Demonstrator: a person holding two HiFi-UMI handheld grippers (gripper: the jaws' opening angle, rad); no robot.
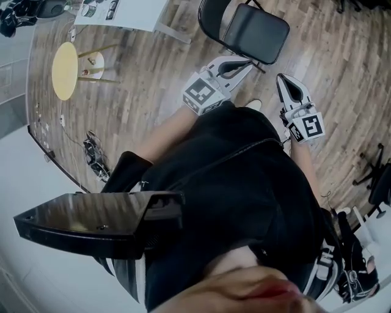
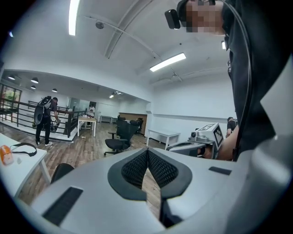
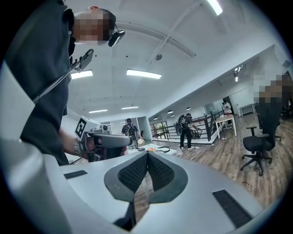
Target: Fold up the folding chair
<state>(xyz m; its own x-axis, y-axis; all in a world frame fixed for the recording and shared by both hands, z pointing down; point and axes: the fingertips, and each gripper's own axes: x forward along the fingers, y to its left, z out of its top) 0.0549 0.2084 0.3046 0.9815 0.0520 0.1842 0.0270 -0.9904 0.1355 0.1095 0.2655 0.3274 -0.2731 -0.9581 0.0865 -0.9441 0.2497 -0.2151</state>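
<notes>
Folding chair (image 1: 256,33) unfolded, on wood floor (image 1: 153,79)

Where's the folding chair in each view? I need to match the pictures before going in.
Head view: folding chair at top centre, unfolded, on the wood floor.
Left gripper view: only a dark rounded edge at lower left, probably the chair's back, beside the white table.
Right gripper view: not in it.
Shared landmark: the white table, top left in the head view, centre in the right gripper view.
</notes>
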